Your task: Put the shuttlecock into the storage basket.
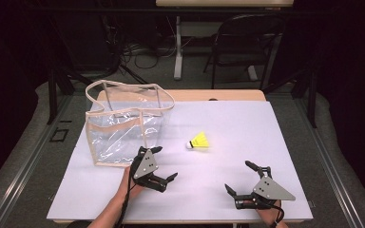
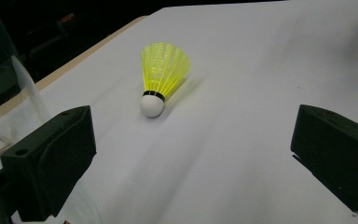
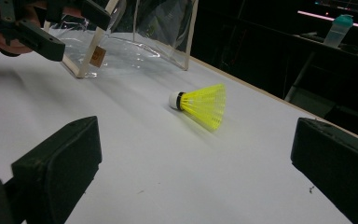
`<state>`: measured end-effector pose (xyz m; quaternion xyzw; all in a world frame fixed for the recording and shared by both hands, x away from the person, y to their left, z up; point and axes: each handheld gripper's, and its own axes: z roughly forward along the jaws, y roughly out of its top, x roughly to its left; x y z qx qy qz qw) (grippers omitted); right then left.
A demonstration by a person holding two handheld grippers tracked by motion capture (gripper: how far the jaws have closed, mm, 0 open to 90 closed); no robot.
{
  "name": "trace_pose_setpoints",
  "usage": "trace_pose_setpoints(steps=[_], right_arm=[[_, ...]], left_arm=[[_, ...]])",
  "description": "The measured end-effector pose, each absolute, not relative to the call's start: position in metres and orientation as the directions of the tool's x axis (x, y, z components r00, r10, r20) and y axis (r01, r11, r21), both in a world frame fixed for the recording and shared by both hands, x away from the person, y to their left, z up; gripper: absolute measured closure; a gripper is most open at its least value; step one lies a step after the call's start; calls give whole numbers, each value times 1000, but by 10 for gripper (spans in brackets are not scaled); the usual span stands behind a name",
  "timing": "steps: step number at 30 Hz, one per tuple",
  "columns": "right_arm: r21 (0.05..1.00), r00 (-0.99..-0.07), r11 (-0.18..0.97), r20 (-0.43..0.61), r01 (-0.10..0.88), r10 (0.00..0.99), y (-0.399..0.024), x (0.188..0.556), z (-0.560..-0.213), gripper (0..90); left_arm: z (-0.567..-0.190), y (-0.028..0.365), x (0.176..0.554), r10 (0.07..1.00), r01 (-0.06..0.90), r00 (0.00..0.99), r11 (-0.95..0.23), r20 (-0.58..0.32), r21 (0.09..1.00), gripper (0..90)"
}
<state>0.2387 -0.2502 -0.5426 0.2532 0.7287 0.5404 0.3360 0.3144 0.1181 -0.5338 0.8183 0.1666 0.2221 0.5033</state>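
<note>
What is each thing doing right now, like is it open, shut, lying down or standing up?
Shuttlecock: lying on its side on the table, untouched.
Clear bag: standing upright, top open, looks empty.
Left gripper: open, holding nothing.
Right gripper: open, holding nothing.
Table: covered by a white sheet.

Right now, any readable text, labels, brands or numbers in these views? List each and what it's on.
None can be read.
Small tan tag on the clear bag: any print on it is too small and blurred to read.
Yellow shuttlecock: black band above the white cork, no lettering visible.
Grey plates on the left hand-held gripper and right hand-held gripper: holes, no markings.
</note>
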Motion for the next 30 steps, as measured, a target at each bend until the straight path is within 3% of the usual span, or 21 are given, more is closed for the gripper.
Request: trace_pose_setpoints(steps=[30], right_arm=[[957, -646, 290, -214, 12, 733, -250, 239, -543, 13]], left_arm=[[-522, 82, 348, 427, 58, 880, -535, 210, 843, 0]])
